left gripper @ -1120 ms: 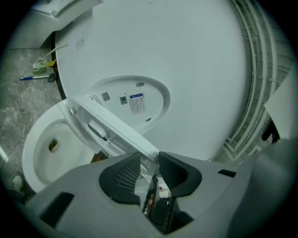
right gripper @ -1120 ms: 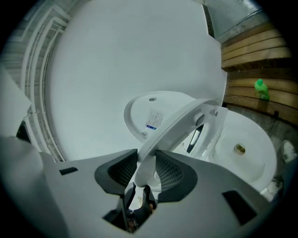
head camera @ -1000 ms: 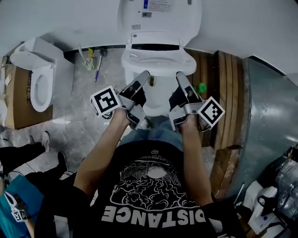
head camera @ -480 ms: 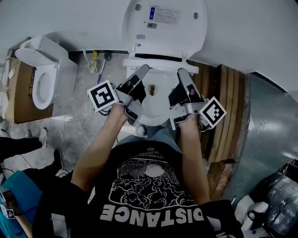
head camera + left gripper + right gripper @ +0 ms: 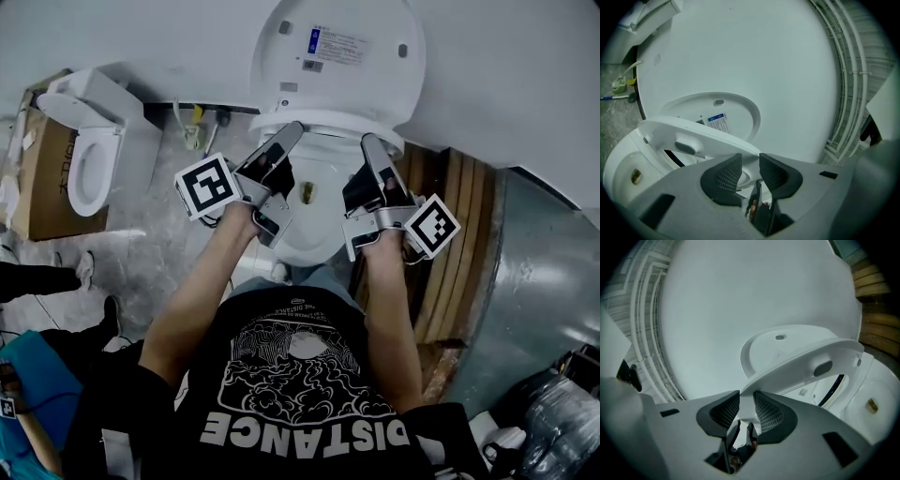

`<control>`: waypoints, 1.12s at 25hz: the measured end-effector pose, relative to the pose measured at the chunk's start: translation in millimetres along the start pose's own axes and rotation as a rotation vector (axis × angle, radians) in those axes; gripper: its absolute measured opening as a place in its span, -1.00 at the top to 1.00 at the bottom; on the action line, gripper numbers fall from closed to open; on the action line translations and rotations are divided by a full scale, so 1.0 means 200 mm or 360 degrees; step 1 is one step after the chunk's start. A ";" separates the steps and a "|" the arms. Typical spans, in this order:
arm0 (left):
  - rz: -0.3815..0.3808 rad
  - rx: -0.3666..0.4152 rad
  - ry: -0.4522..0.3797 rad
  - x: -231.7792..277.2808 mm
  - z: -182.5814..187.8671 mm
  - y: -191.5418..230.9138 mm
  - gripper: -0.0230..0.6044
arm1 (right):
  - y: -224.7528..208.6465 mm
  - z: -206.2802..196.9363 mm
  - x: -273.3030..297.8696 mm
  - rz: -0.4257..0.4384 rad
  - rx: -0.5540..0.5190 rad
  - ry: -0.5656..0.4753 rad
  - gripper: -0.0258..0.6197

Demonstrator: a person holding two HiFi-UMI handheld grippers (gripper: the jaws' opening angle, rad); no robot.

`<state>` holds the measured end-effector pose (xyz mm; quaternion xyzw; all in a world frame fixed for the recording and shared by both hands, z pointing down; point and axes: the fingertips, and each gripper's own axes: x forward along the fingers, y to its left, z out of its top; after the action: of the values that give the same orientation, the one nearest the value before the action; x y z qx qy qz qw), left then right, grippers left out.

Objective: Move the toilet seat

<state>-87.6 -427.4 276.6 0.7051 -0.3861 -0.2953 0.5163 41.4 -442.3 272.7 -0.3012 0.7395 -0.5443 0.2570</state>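
The white toilet seat (image 5: pixel 323 120) is raised off the bowl (image 5: pixel 305 225) and tilts up towards the open lid (image 5: pixel 337 47). My left gripper (image 5: pixel 291 133) holds the seat's front rim on the left and my right gripper (image 5: pixel 370 142) holds it on the right. In the left gripper view the seat (image 5: pixel 693 133) runs down into the left gripper (image 5: pixel 746 169), whose pads close on its edge. In the right gripper view the seat (image 5: pixel 806 362) ends between the pads of the right gripper (image 5: pixel 746 411), whose jaws have just been closing on the rim.
A second toilet (image 5: pixel 89 155) stands at the left beside a cardboard box (image 5: pixel 33 187). Small items (image 5: pixel 192 127) lie on the floor by the wall. Wooden slats (image 5: pixel 459 234) and a metal sheet (image 5: pixel 548 272) fill the right. Someone's shoes (image 5: pixel 84 270) show at the far left.
Both grippers have gone up and towards the wall with the seat. The seat has swung from flat on the bowl to tilted up, and the bowl's inside now shows.
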 end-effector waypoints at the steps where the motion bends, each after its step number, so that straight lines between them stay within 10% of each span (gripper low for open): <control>1: -0.0003 0.0019 -0.0012 -0.01 0.01 -0.02 0.52 | 0.02 0.00 0.00 0.0011 -0.0015 0.0012 0.57; 28: 0.0070 0.0432 -0.0151 0.03 0.14 -0.13 0.81 | 0.19 0.05 0.12 0.0150 -0.0350 0.0221 0.80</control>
<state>-100.5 -442.4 243.6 0.7450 -0.4619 -0.2621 0.4036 27.0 -457.5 232.4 -0.2541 0.8241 -0.4667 0.1960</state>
